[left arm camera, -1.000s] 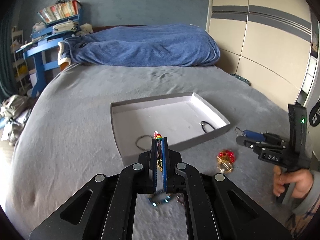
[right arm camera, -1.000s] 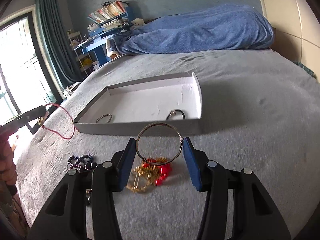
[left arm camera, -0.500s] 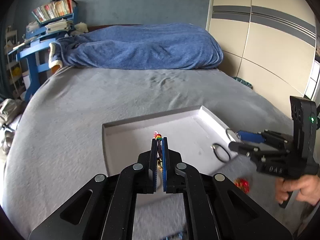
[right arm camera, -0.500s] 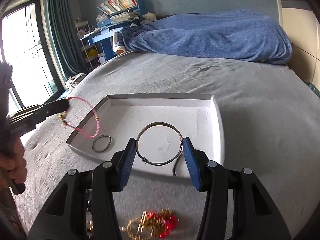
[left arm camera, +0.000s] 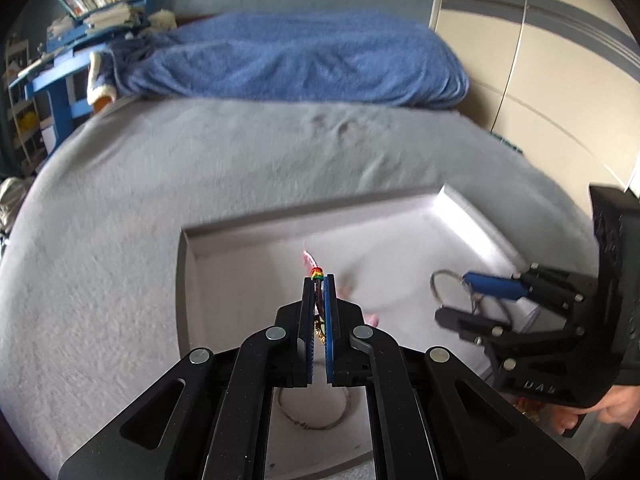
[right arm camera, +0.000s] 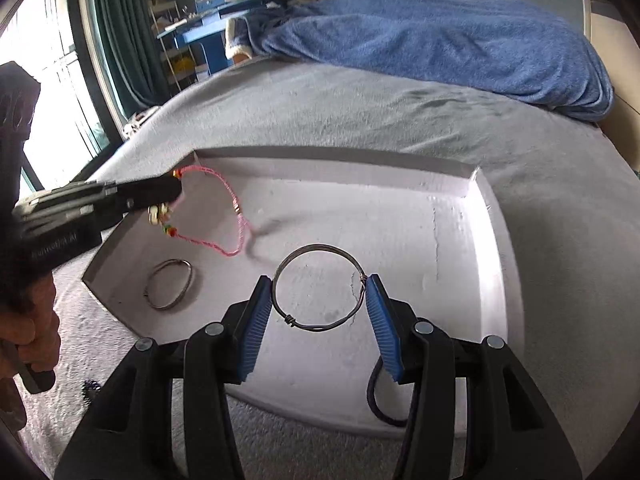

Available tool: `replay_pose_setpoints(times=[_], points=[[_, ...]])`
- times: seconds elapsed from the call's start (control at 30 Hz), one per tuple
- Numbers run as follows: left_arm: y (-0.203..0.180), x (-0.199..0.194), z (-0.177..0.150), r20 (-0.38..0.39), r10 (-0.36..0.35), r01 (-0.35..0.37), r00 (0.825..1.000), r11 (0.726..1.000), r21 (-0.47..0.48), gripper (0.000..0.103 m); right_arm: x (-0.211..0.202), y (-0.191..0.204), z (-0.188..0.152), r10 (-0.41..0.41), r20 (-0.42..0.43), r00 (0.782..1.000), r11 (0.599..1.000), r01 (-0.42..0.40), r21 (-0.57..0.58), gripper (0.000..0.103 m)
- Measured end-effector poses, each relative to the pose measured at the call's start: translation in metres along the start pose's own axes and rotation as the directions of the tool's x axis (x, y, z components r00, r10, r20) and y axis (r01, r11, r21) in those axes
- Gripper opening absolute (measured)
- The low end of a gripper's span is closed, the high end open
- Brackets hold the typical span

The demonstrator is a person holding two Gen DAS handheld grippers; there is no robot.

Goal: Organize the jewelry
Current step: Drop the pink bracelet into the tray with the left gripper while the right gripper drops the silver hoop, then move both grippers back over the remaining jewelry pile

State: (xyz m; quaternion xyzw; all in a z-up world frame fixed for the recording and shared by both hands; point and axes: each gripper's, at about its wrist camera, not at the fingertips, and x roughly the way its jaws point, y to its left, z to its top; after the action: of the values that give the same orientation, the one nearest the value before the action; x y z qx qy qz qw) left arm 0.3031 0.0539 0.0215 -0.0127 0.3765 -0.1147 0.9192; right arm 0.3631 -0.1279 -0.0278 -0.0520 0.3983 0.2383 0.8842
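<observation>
The left tool point(left arm camera: 319, 280) pinches a pink cord bracelet point(right arm camera: 224, 216) above the white tray point(right arm camera: 328, 160), near its left wall. The right tool point(right arm camera: 320, 300) grips a wire bangle point(right arm camera: 320, 288) between wide-set pads over the tray's open middle, apparently clear of its floor. A metal ring point(right arm camera: 169, 285) lies by the tray's near-left edge.

The tray point(right arm camera: 496, 248) lies on the bed point(right arm camera: 360, 112) (blanket point(right arm camera: 440, 40) behind); a metal ring point(right arm camera: 168, 285) rests in its left corner.

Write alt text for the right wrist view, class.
The right claw holds a wire bangle over a white tray on a grey bed. The left claw dangles a pink cord bracelet above the tray, near a metal ring.
</observation>
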Motion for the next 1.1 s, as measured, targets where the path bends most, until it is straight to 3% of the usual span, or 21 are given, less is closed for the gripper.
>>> replay_pose_setpoints(times=[0.27, 0.43, 0.5, 0.6, 0.87, 1.1], points=[[0.01, 0.025, -0.017, -0.11, 0.028, -0.031, 0.994, 0.999, -0.025, 0.008, 0.009, 0.0, -0.006, -0.018, -0.04, 0.999, 1.0, 0.018, 0.001, 0.048], [0.008, 0.019, -0.019, -0.09, 0.028, -0.031, 0.996, 0.999, -0.031, 0.032, 0.005, 0.001, -0.006, -0.013, -0.023, 1.0, 1.0, 0.013, 0.002, 0.054], [0.008, 0.011, -0.019, -0.064, 0.035, -0.037, 0.997, 0.999, -0.029, 0.05, -0.001, 0.002, -0.005, -0.01, -0.006, 1.0, 1.0, 0.01, 0.003, 0.055], [0.006, -0.001, -0.017, -0.021, 0.035, -0.036, 0.999, 0.999, -0.04, 0.066, -0.016, 0.005, -0.003, -0.011, 0.033, 0.999, 1.0, 0.011, -0.002, 0.057], [-0.008, -0.041, -0.025, 0.041, 0.083, -0.082, 0.996, 0.996, -0.019, 0.072, -0.058, 0.007, -0.014, -0.007, 0.103, 0.995, 1.0, 0.006, 0.014, 0.061], [-0.016, -0.078, -0.052, 0.062, 0.103, -0.102, 0.993, 0.995, -0.02, 0.077, -0.09, 0.009, -0.038, 0.004, 0.125, 0.992, 0.999, -0.008, 0.032, 0.064]])
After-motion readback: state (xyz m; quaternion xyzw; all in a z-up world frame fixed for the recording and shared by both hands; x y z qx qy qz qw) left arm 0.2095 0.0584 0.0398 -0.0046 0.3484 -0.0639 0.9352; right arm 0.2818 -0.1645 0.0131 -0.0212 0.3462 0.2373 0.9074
